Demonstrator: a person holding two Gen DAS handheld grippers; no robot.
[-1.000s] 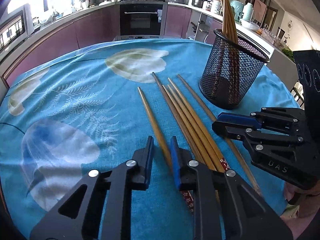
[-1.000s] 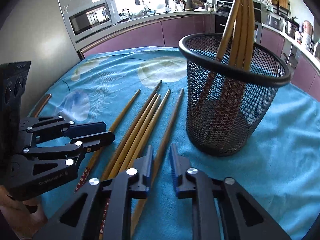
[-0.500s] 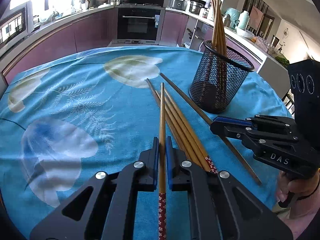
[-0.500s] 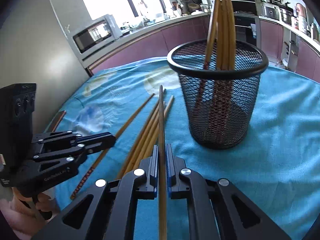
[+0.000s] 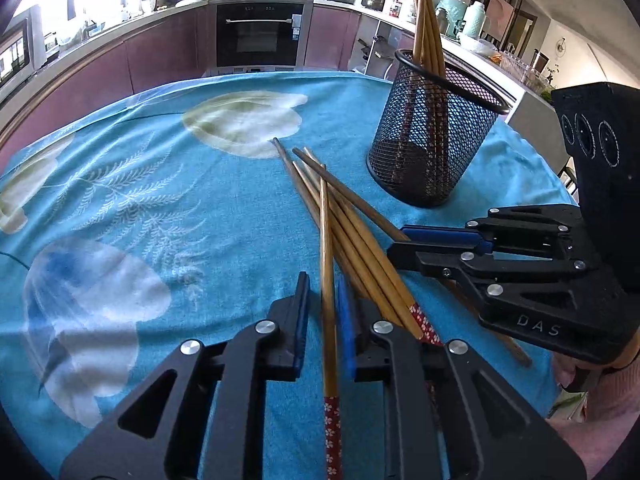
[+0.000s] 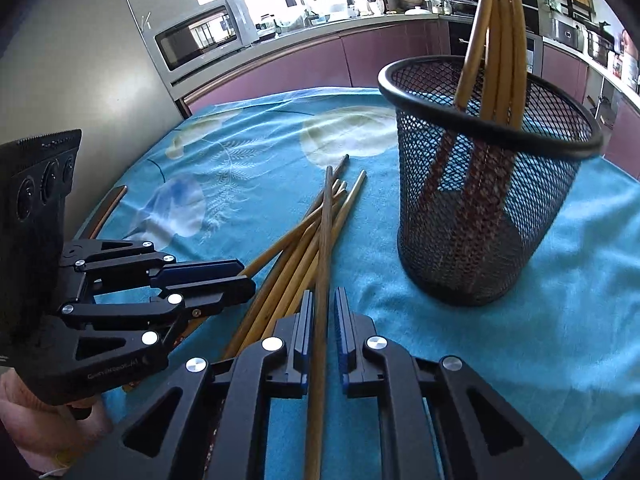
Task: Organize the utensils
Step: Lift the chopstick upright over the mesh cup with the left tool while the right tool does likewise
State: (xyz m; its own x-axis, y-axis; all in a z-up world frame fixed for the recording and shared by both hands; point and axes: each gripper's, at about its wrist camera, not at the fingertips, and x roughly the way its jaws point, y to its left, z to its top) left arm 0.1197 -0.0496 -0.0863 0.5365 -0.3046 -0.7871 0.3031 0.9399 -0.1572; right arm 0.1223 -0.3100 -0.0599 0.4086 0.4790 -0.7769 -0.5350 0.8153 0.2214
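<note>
Several chopsticks are already stood in the mesh cup (image 5: 434,136) at upper right; a pile (image 5: 352,224) is left on the cloth (image 5: 160,200) at centre; the left gripper (image 5: 323,312) and right gripper (image 6: 320,322) are each parted slightly around one chopstick, contact uncertain; handle ends are cut off below.
</note>
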